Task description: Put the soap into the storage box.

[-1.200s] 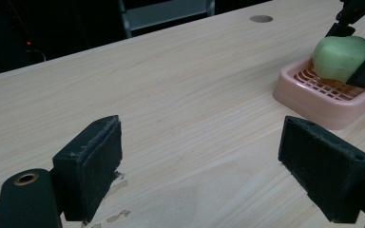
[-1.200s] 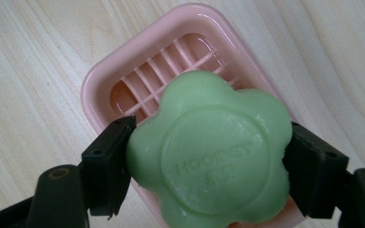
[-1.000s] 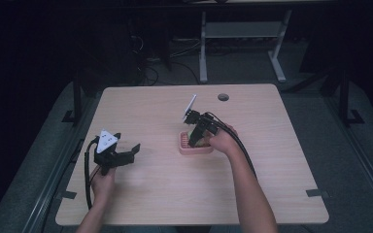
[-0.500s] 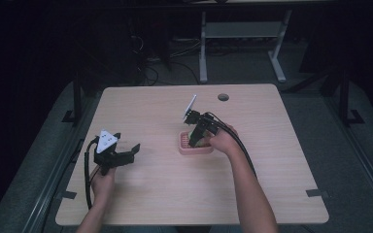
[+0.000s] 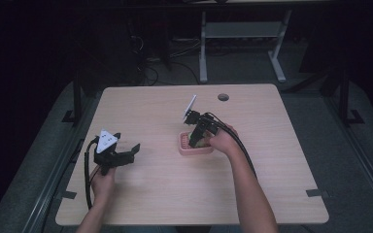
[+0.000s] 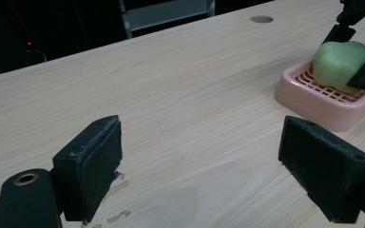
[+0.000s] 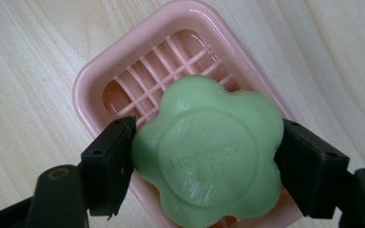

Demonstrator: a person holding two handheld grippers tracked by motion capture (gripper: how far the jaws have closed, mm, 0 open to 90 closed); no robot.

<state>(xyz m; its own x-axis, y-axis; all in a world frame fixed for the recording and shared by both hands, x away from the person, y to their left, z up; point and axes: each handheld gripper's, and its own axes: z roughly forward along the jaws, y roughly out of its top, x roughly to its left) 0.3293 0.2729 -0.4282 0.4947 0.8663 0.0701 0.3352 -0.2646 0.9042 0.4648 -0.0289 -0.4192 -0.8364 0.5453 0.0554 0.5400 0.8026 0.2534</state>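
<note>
Right gripper fingers clamp the green flower-shaped soap bar over the pink slatted plastic dish; keep it level; left gripper gapes empty

The soap dish sits on the table near the middle of the frame, the soap lies in it between the right gripper's jaws, and the left gripper is over the table's left side.

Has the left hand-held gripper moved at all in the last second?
No. In the high view the left hand-held gripper hovers at the same spot near the table's left edge, no nearer the soap dish.
</note>
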